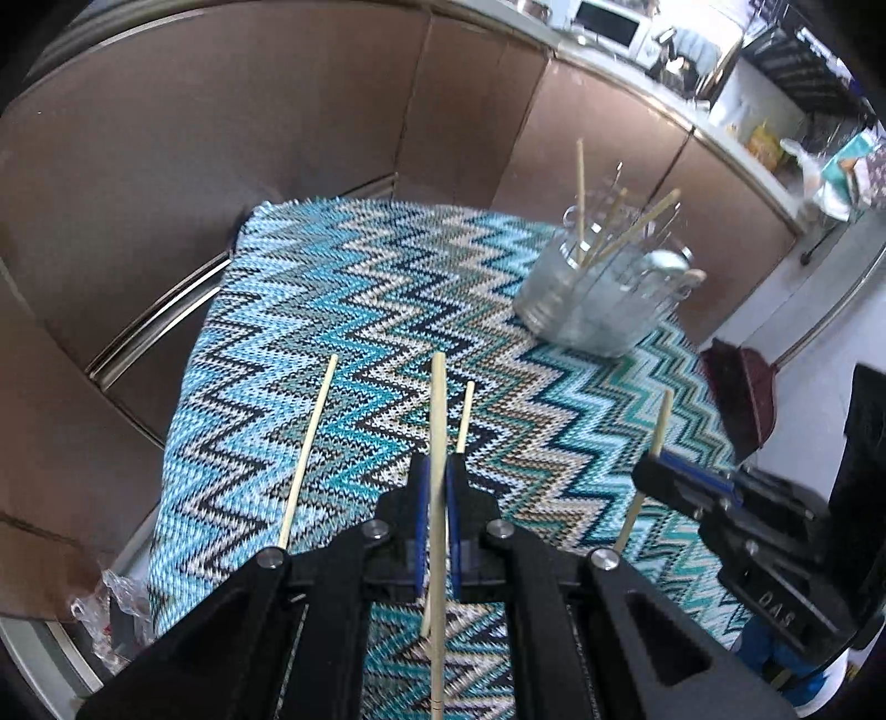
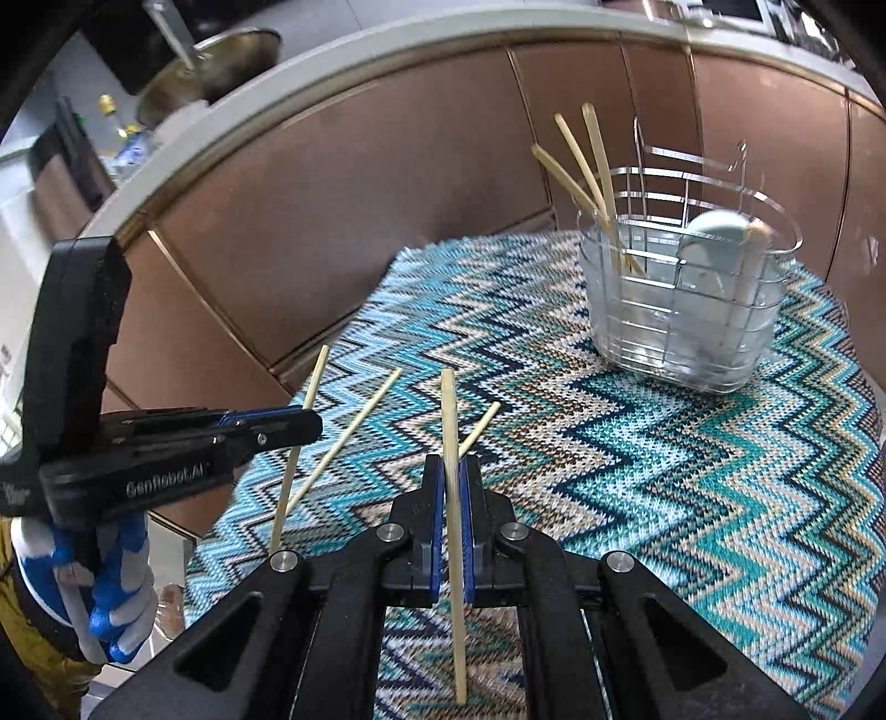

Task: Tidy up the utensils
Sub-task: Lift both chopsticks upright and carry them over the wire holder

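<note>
My left gripper (image 1: 437, 482) is shut on a bamboo chopstick (image 1: 438, 410) and holds it above the zigzag cloth (image 1: 343, 310). My right gripper (image 2: 454, 482) is shut on another chopstick (image 2: 449, 415). Each gripper shows in the other's view: the right one (image 1: 659, 465) with its chopstick, the left one (image 2: 299, 421) with its chopstick. Loose chopsticks lie on the cloth, one at the left (image 1: 310, 448) and one beside the held one (image 1: 465, 410); they also show in the right wrist view (image 2: 354, 426). A wire utensil caddy (image 2: 686, 293) (image 1: 598, 288) stands at the far right and holds several chopsticks (image 2: 587, 166) and a spoon.
Brown cabinet fronts (image 1: 221, 166) curve behind the table. The counter above carries a microwave (image 1: 609, 25) and a metal bowl (image 2: 216, 66). A gloved hand (image 2: 116, 587) holds the left gripper. The cloth's left edge (image 1: 183, 421) drops off toward the cabinets.
</note>
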`<state>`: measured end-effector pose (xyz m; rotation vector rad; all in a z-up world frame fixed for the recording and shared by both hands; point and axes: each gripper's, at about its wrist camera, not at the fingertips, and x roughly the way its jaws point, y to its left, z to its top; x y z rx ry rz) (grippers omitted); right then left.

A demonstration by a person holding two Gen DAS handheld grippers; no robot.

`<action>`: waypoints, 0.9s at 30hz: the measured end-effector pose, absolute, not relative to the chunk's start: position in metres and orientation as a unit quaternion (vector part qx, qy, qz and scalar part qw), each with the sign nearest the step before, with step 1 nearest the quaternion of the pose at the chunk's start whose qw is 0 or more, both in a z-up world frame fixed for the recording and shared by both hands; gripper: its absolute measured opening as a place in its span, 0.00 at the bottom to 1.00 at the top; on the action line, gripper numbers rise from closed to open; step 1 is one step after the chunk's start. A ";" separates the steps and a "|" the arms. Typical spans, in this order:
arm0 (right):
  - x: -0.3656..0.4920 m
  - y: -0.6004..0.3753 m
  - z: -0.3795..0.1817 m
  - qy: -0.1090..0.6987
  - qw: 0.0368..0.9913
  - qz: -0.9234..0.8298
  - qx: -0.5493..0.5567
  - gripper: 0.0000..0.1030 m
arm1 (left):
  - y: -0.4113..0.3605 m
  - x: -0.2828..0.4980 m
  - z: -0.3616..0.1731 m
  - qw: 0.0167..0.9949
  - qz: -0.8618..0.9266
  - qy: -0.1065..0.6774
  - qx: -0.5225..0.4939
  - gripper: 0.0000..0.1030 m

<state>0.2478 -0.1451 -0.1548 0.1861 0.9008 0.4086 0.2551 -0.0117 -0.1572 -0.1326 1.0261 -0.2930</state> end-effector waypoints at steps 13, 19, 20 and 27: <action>0.182 -0.171 -0.102 0.346 0.902 0.240 0.093 0.05 | -0.043 0.181 -0.088 0.898 -0.126 0.413 -0.081 0.05; 0.170 -0.203 -0.068 0.300 0.919 0.236 0.098 0.05 | -0.065 0.178 -0.044 0.914 -0.141 0.368 -0.098 0.05; 0.171 -0.208 -0.063 0.292 0.922 0.234 0.100 0.05 | -0.069 0.181 -0.035 0.916 -0.144 0.360 -0.102 0.05; 0.184 -0.242 -0.017 0.223 0.948 0.210 0.093 0.05 | -0.096 0.219 0.020 0.935 -0.152 0.294 -0.125 0.05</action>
